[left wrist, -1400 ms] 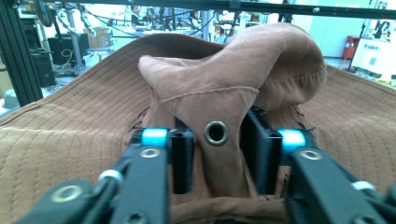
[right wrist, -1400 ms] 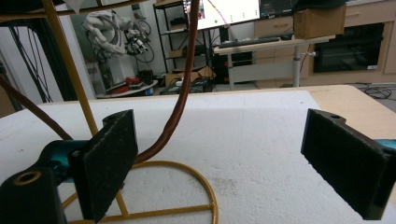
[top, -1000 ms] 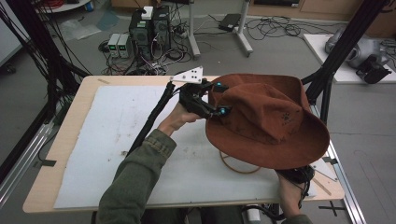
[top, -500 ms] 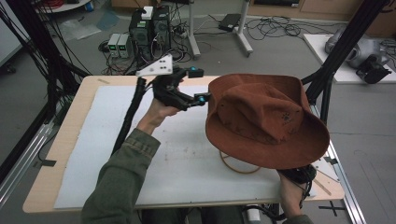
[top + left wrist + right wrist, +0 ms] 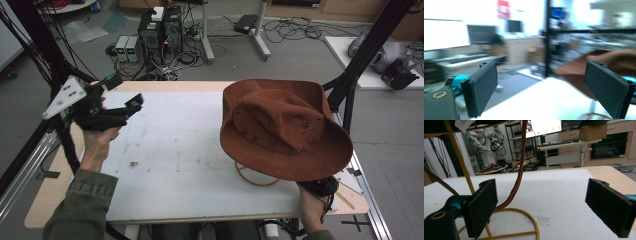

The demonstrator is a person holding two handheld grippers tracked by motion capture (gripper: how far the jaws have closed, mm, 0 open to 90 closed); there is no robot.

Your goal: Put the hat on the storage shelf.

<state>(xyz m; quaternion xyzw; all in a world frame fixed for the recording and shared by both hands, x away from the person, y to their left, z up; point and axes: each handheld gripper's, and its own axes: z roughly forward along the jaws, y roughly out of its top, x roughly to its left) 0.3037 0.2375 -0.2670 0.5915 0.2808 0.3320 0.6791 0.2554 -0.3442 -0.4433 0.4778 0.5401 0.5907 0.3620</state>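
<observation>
A brown wide-brimmed hat [image 5: 280, 125] rests on a yellow wire stand [image 5: 257, 184] at the right of the white board [image 5: 175, 165]. My left gripper [image 5: 122, 107] is held up over the board's left edge, well away from the hat, open and empty. In the left gripper view its jaws [image 5: 541, 75] stand wide apart, with the blurred hat [image 5: 619, 57] beyond them at the right. My right gripper [image 5: 320, 187] sits under the hat's near brim, mostly hidden. In the right gripper view it [image 5: 541, 202] is open, with the stand [image 5: 459, 157] and the hat's brown cord [image 5: 520, 170] by its left jaw.
The board lies on a wooden table [image 5: 45, 200] framed by black posts [image 5: 350, 85]. Boxes and cables [image 5: 160, 35] lie on the floor behind it. A white tag [image 5: 465, 123] hangs under the hat brim.
My left gripper has pulled away from the hat's left side and swung left to the board's left edge. The hat and right gripper have stayed put.
</observation>
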